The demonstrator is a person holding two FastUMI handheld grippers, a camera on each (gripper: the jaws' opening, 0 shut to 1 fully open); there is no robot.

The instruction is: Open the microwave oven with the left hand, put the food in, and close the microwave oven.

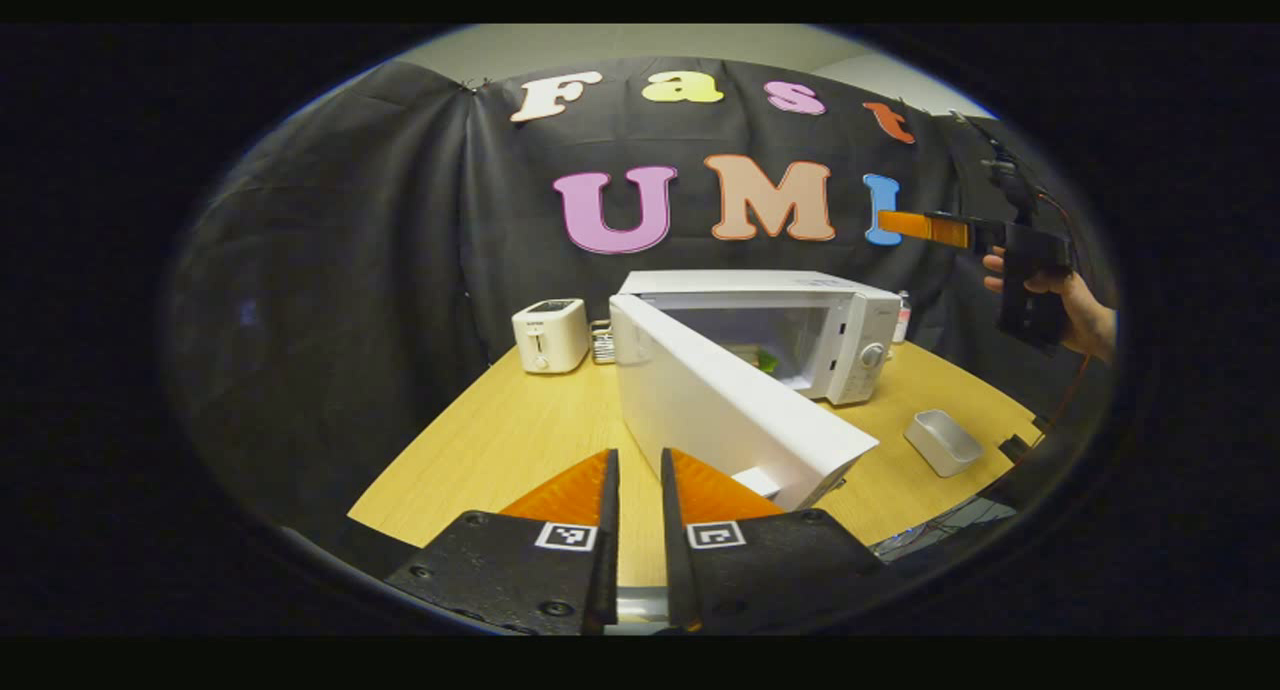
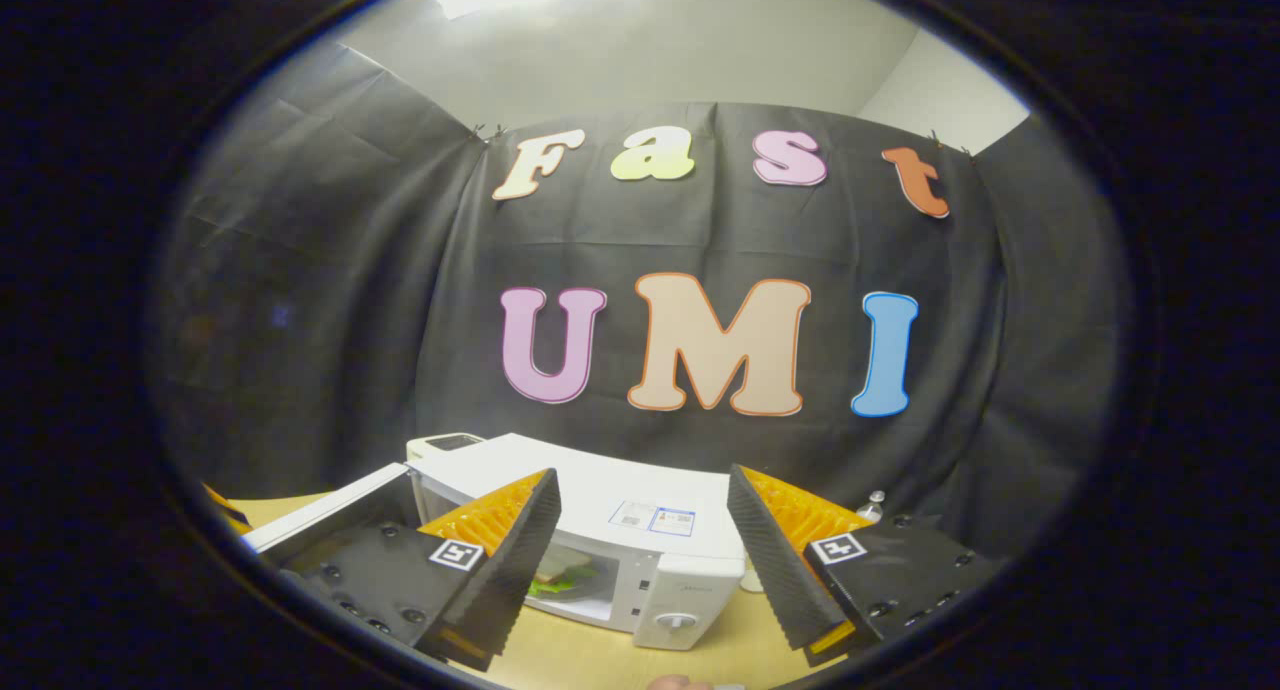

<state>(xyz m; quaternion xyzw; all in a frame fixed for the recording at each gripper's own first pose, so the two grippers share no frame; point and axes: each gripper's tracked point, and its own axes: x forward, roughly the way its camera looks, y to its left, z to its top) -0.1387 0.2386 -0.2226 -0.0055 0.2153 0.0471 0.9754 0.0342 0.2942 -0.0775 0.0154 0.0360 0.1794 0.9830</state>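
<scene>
Wooden table (image 1: 520,440) | left tool (image 1: 640,480) nearly clenched, empty | right tool (image 2: 645,540) released

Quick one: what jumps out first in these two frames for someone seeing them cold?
The white microwave at the middle of the wooden table, its door swung wide toward the left gripper, whose fingers stand nearly closed in front of it. Inside, something green, the food, sits in the cavity. The right gripper hangs open above the oven, and a small white tray lies on the table right of it.
</scene>
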